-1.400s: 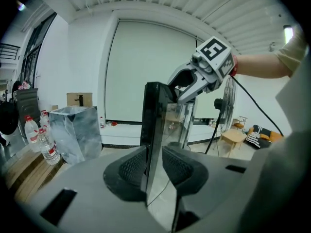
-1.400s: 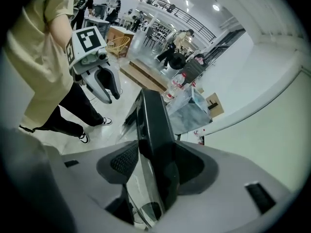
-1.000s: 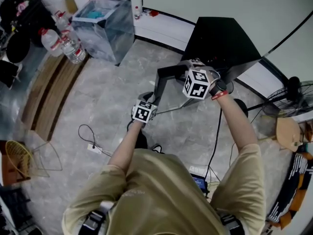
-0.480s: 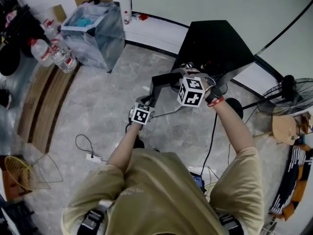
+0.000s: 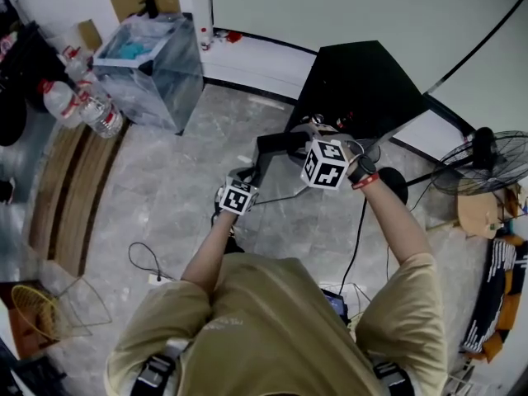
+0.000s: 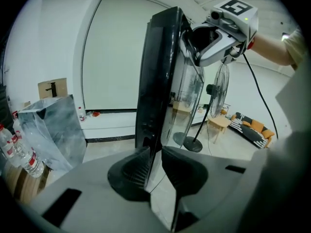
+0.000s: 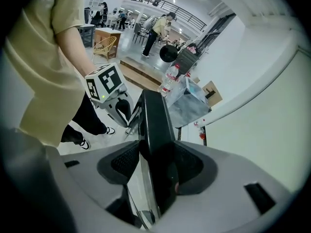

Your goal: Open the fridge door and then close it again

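Observation:
A small black fridge (image 5: 363, 81) stands by the wall, and its glass door (image 5: 276, 143) hangs open to the left. My right gripper (image 5: 307, 130) is shut on the door's black top edge (image 7: 155, 125), which fills the gap between its pads at the right gripper (image 7: 154, 164). Lower on the door's free edge (image 6: 155, 81), my left gripper (image 6: 154, 161) has just been closing. Its pads now sit against the frame and the glass. In the head view the left gripper (image 5: 246, 174) is below and left of the right one.
A clear plastic bin (image 5: 153, 56) and water bottles (image 5: 82, 106) stand at the back left, beside wooden planks (image 5: 66, 188). A standing fan (image 5: 495, 159) is at the right. A cable (image 5: 148, 258) and a wire basket (image 5: 41, 308) lie on the marble floor at the left.
Both hands have moved a little sideways together with the open door. The head view has drifted, so the fridge sits slightly lower in the frame.

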A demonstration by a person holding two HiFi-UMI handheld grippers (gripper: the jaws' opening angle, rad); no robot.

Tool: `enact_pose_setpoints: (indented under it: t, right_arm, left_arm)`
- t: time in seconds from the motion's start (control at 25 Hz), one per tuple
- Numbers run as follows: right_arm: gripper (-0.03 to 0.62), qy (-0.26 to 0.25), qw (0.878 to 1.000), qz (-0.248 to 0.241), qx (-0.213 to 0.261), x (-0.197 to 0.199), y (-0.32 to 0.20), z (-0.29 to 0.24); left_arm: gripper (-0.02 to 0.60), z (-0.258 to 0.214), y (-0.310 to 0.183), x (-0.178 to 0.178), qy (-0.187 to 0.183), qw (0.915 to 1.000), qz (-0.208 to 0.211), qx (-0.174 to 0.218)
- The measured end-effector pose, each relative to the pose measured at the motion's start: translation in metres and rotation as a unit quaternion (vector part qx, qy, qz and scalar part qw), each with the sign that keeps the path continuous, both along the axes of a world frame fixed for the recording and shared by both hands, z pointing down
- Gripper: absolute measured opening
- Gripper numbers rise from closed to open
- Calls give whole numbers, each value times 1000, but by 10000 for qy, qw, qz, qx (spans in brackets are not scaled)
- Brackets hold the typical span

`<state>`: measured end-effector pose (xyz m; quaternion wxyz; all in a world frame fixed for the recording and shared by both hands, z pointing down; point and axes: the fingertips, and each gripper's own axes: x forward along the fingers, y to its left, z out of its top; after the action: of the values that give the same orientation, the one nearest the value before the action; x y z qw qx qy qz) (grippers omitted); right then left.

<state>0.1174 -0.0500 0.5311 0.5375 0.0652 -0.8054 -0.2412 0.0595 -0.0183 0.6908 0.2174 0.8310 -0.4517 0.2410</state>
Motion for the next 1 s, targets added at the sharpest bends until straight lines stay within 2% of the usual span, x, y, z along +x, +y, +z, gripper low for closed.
enact_pose_setpoints:
  t: [0.64,0.76,1.0]
  right_arm:
    - [238,-212,9969,760,-77,-17,-62,1]
    - [239,-235,9955,908,-88,-18,-73,2]
    - [239,-258,9915,1268,-106,-22,-99,1]
  left_arm:
    - [89,4,-73,-20,-62,9983,579,14]
    - [89,7,-85,-21,-107,9974,714,-51]
    - [89,7,-119,-28,-250,9952,946,67]
